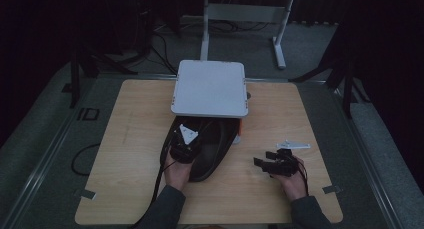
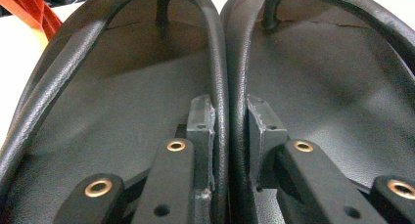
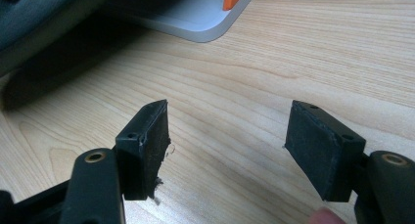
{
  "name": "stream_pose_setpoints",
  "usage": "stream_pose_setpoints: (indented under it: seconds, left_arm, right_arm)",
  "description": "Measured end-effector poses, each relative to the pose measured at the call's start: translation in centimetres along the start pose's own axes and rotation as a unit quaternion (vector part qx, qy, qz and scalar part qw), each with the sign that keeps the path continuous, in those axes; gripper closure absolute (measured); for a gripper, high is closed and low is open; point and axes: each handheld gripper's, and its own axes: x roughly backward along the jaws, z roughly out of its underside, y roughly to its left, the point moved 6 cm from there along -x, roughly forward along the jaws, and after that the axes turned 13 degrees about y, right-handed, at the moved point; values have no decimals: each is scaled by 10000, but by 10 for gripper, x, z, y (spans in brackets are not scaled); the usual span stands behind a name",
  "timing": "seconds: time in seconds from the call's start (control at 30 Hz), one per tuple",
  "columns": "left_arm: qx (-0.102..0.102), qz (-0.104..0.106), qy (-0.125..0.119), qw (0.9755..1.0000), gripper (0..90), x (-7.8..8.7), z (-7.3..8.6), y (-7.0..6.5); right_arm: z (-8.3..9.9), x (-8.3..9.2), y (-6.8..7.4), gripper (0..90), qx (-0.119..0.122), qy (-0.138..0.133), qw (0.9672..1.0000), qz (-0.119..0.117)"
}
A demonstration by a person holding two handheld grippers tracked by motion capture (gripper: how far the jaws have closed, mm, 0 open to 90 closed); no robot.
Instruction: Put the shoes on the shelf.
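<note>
In the left gripper view, the left gripper (image 2: 230, 131) is clenched on the inner straps (image 2: 226, 62) of a pair of black flip-flops (image 2: 122, 101): the two straps run side by side between the pads (image 2: 201, 121), pinched together. The soles spread away to either side, toe posts farther off. From the high view, the flip-flops (image 1: 212, 149) lie on the wooden table (image 1: 130, 139), toes tucked under a white tray-like box (image 1: 210, 86), with the left gripper (image 1: 182, 141) on them. The right gripper (image 3: 227, 145) hovers over bare wood to the right, well apart, jaws released and holding nothing. No writing can be read.
</note>
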Motion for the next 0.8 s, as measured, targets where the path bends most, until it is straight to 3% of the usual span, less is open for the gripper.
stream_pose_setpoints:
  seconds: [0.37, 0.8]
  left_arm:
    - [194, -48, -73, 9998, 747, -4, -7, -2]
    - [376, -283, -62, 9989, 746, -14, -17, -6]
  right_arm:
    - [1, -2, 1, 323, 13, 38, 10000, -3]
    - [2, -2, 0, 323, -15, 24, 10000, -15]
